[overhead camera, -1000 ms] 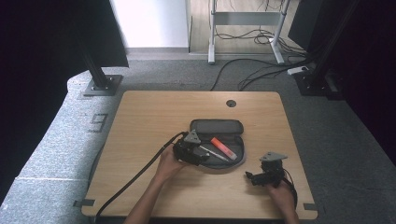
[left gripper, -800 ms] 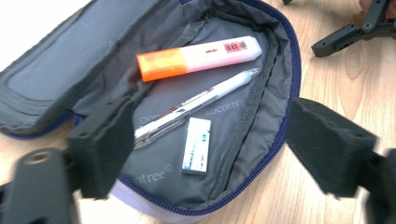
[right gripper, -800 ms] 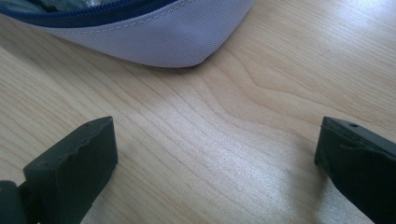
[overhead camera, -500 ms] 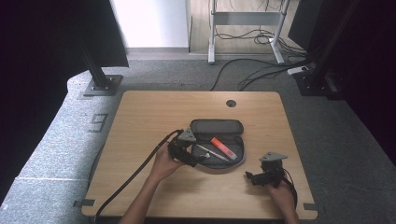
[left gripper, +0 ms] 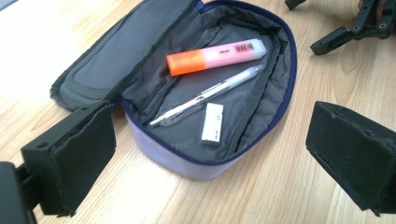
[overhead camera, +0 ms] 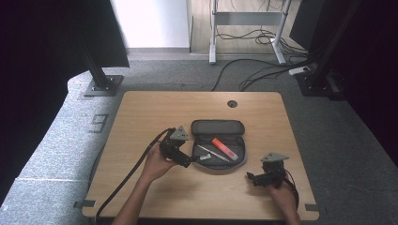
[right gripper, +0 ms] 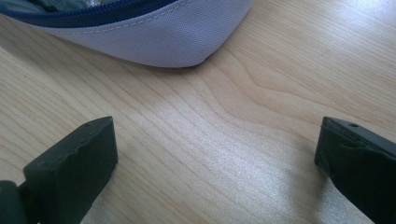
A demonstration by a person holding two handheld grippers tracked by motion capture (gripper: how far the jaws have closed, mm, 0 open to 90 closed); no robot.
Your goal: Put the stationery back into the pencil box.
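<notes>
An open grey pencil case lies on the wooden table, its lid folded back. Inside lie an orange and pink highlighter, a clear pen and a small white eraser. My left gripper hovers at the case's left edge, facing into it. Its jaws have just been opening and stand open with nothing gripped between them. My right gripper rests open near the table's front right, facing the case's pale outer wall.
A round cable hole sits near the table's far edge. The left gripper's black cable trails over the front left of the table. Black stand bases and cables are on the floor beyond.
The left gripper has drawn back leftward and a little up from over the case. The right gripper has stayed still.
</notes>
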